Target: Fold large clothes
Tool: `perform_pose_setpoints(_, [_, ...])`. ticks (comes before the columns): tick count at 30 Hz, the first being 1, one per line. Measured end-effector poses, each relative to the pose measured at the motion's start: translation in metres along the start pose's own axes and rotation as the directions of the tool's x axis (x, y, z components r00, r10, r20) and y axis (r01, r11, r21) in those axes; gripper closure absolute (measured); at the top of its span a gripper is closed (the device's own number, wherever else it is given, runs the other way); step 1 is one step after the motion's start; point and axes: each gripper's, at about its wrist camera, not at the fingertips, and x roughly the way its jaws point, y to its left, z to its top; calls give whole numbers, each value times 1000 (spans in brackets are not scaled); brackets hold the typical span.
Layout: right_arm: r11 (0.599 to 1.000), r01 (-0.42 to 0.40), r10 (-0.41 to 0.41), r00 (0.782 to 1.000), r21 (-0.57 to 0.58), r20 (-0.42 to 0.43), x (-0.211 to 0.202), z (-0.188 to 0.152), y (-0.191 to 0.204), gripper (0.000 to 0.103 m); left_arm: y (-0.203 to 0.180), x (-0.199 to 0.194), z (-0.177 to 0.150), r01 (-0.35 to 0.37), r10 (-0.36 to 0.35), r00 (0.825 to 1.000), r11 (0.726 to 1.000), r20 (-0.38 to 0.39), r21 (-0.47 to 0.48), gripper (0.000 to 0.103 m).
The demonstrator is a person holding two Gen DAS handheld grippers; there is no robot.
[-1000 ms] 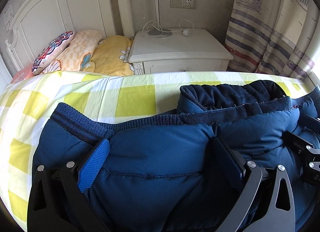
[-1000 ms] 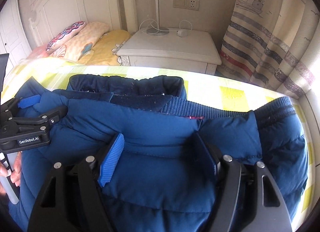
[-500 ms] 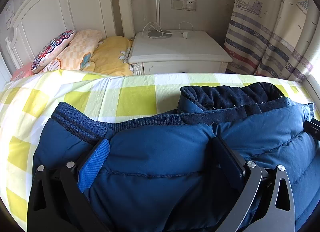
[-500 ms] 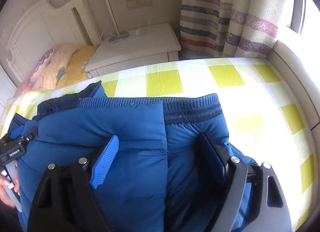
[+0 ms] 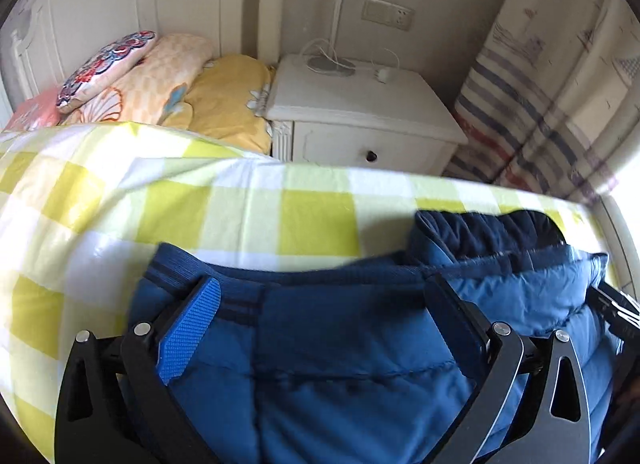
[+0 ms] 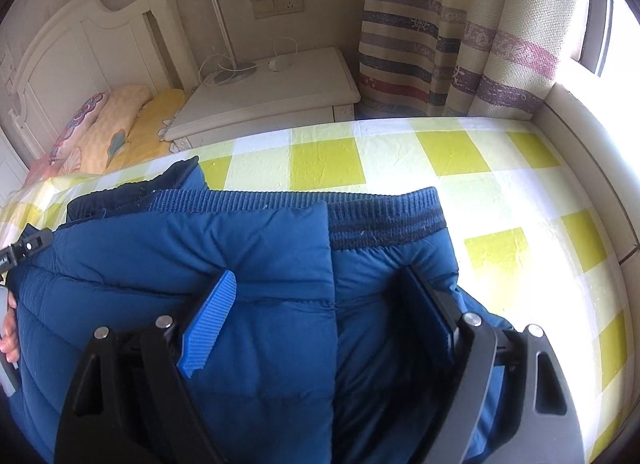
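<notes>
Each hand-held gripper, left and right, spreads wide over the blue padded jacket.

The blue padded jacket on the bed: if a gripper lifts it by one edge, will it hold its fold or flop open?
The jacket would probably sag and unfold: its quilted panels look soft and puffy. It is likely light for its bulk. The smooth shell may slip between pads; the ribbed hem looks easier to hold.
</notes>
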Motion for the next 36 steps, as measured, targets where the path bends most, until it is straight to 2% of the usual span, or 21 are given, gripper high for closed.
perform_pose_setpoints(3, [1000, -8, 8, 1000, 4, 3, 0, 0, -1, 19, 19, -6, -6, 55, -55, 998, 998, 10, -43, 5])
perform_pose_setpoints(5, [1000, -25, 24, 1000, 13, 7, 0, -1, -3, 19, 15, 5, -18, 34, -35, 999, 999, -5, -25, 5])
perform_pose_setpoints(8, [999, -38, 38, 999, 23, 9, 0, 0, -6, 19, 8, 11, -16, -7, 7, 1000, 1000, -6, 0, 4])
perform_pose_setpoints(13, [999, -39, 39, 999, 25, 3, 2, 1, -5, 18, 19, 11, -15, 40, -40, 999, 999, 4, -32, 5])
perform_pose_setpoints(15, [1000, -12, 12, 1000, 5, -4, 2, 1, 0, 18, 13, 13, -14, 6, -6, 1000, 1000, -13, -8, 4])
perform_pose_setpoints(17, [1000, 26, -26, 999, -14, -22, 2, 3, 5, 15, 2, 9, -13, -75, 77, 996, 997, -44, 31, 4])
perform_pose_setpoints(18, [997, 73, -75, 996, -34, -48, 1, 4, 10, 10, -6, 1, -13, -128, 130, 990, 991, -45, 43, 5])
perform_pose_setpoints(19, [989, 134, -138, 988, -66, -72, -4, 5, 19, 9, -15, -13, -14, -174, 175, 984, 983, -17, 52, 5])
perform_pose_setpoints(20, [983, 154, -161, 985, -99, -69, -13, 5, 30, 9, -23, -29, -16, -179, 178, 984, 982, 28, 66, 5])
perform_pose_setpoints(22, [981, 44, -46, 999, -188, -5, -43, -6, 62, 10, -47, -60, -27, -129, 118, 989, 984, 92, 124, 5])
perform_pose_setpoints(24, [959, -2, 5, 1000, -284, 10, -65, -26, 95, 8, -72, -75, -41, -137, 118, 987, 973, 106, 188, 5])
perform_pose_setpoints(26, [919, -2, -5, 1000, -394, -17, -69, -53, 127, 5, -91, -70, -56, -213, 195, 976, 945, 94, 250, 5])
perform_pose_setpoints(28, [891, 78, -73, 997, -447, 28, -65, -70, 140, 3, -97, -47, -72, -261, 258, 965, 919, 49, 294, 4])
perform_pose_setpoints(29, [904, 67, -62, 998, -423, 24, -64, -71, 137, 3, -95, -34, -79, -264, 270, 963, 918, 21, 297, 4])
perform_pose_setpoints(31, [943, -15, 0, 999, -332, -43, -59, -65, 121, 3, -85, -32, -81, -221, 227, 974, 944, 4, 245, 4])
perform_pose_setpoints(32, [950, -31, 14, 998, -311, -57, -59, -64, 116, 3, -81, -33, -80, -208, 217, 976, 950, -13, 231, 4])
perform_pose_setpoints(34, [957, -4, -12, 999, -292, -52, -66, -60, 107, 3, -77, -41, -80, -222, 231, 973, 945, -9, 241, 4])
perform_pose_setpoints(36, [963, 44, -45, 999, -268, 0, -80, -59, 89, 3, -71, -61, -84, -291, 283, 957, 920, 69, 261, 4])
